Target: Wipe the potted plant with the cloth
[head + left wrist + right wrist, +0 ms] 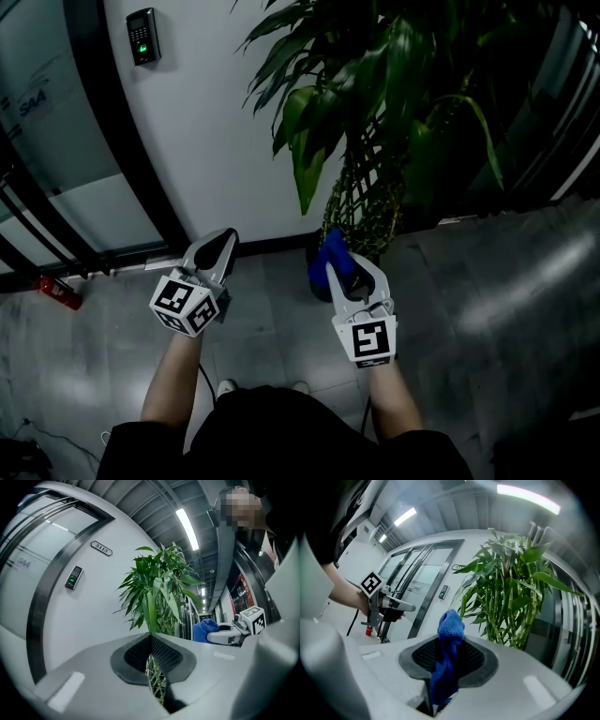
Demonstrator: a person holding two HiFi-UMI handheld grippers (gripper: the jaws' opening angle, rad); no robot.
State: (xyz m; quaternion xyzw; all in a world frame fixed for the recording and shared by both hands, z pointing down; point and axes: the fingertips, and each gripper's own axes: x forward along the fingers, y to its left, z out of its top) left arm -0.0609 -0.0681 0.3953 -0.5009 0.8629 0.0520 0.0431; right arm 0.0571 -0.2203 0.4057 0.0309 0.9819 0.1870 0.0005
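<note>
Right-hand gripper (449,657) first: from my seat its two dark-padded jaws are clamped on a crumpled blue microfibre cloth (450,625). The cloth bunches up in a tuft above the pads and hangs down through the slot below them. Beyond it and to the right stands the tall green potted plant with long pointed leaves and slim cane-like stems (511,592). In the right gripper view a strip of pale wall shows between the cloth and the nearest leaves, so I read them as near but apart. From the head view the cloth sits just in front of the plant's lower stems, and I cannot tell whether it touches them.

On my other side, the left-hand gripper (221,242) is held level with the right one and well clear of the foliage. Its jaws are pressed together at the tips with nothing between them. Through the narrow slit lower down I only see the plant's stems behind, so it is aimed at the plant.

A small black wall keypad with a green light (142,36) hangs on the white wall to the plant's left, beside a dark door frame. A small red object (58,291) lies on the grey floor at the far left.
</note>
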